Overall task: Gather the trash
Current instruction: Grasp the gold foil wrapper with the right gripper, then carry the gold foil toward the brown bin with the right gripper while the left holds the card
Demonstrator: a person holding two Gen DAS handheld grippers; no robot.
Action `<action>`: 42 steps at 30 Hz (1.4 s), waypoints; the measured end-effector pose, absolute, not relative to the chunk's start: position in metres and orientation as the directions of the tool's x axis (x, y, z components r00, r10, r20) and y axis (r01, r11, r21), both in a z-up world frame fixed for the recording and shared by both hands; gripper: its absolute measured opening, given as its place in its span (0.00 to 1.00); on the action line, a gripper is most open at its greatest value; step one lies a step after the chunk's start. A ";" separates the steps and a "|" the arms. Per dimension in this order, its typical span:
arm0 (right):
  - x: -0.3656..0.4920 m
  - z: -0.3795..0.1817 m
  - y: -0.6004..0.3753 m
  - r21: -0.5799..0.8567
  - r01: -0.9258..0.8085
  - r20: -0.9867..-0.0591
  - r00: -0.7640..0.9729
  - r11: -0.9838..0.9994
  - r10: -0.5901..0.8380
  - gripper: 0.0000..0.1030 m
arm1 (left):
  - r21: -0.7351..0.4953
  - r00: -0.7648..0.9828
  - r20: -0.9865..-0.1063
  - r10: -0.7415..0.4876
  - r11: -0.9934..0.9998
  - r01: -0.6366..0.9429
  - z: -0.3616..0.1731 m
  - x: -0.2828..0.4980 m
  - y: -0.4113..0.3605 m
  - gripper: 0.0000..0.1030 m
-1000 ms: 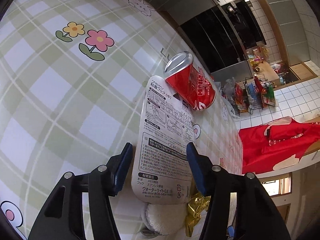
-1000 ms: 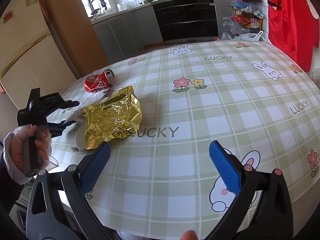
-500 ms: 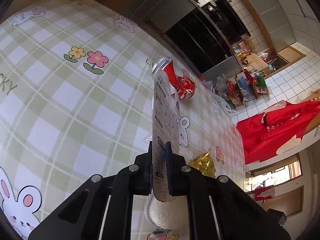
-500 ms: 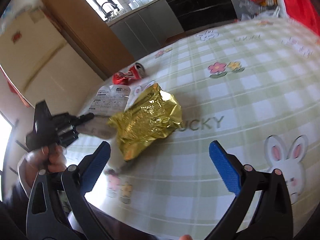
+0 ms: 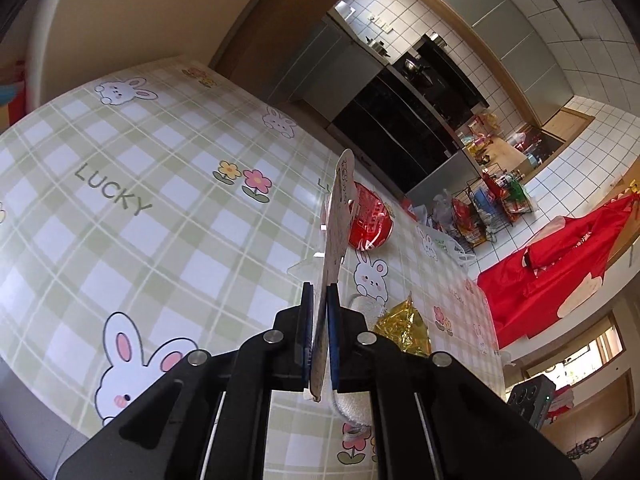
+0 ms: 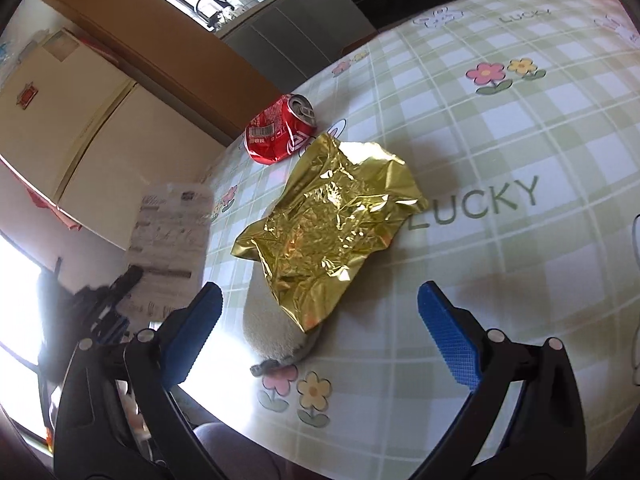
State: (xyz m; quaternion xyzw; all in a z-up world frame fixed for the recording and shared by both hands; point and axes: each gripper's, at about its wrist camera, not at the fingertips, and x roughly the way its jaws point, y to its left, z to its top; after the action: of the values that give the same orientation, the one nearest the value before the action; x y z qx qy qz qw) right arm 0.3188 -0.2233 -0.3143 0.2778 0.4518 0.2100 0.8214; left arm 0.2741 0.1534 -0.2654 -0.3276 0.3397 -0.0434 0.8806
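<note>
My left gripper [image 5: 319, 322] is shut on a white printed packaging card [image 5: 337, 216] and holds it edge-on above the table; the card also shows in the right wrist view [image 6: 170, 236], lifted off the table's left edge. A crushed red soda can [image 6: 280, 130] lies on the table, partly behind the card in the left wrist view [image 5: 370, 222]. A crumpled gold foil wrapper [image 6: 332, 224] lies over a white fuzzy item [image 6: 276, 332]. My right gripper [image 6: 320, 332] is open and empty, just in front of the wrapper.
The table has a green plaid cloth [image 6: 500, 128] with rabbits and flowers. Its near edge is close below my right gripper. A fridge [image 6: 68, 120] and kitchen counters stand beyond the table. A red cloth [image 5: 548, 280] hangs at the right.
My left gripper closed on the card and lifted it off the table, turning it edge-on. My right gripper moved closer to the gold wrapper and stayed open.
</note>
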 end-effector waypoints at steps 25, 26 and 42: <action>0.324 -0.294 -0.201 0.511 -0.002 -0.703 0.574 0.859 0.420 0.14 | -0.559 0.830 -0.503 -0.242 0.823 -0.099 -0.259 0.214 0.159 0.07; 0.320 -0.288 -0.200 0.495 -0.026 -0.695 0.588 0.868 0.414 0.13 | -0.557 0.833 -0.499 -0.240 0.825 -0.096 -0.258 0.212 0.159 0.07; 0.250 -0.199 -0.224 0.386 -0.229 -0.543 0.726 0.893 0.421 0.11 | -0.542 0.842 -0.457 -0.285 0.840 -0.010 -0.216 0.179 0.137 0.07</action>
State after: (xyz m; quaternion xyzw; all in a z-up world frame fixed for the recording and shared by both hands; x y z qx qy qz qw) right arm 0.2501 -0.2242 -0.1988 0.1480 0.3247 0.1771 0.9172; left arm 0.1786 0.1375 -0.2157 -0.2723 0.2705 -0.0749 0.9204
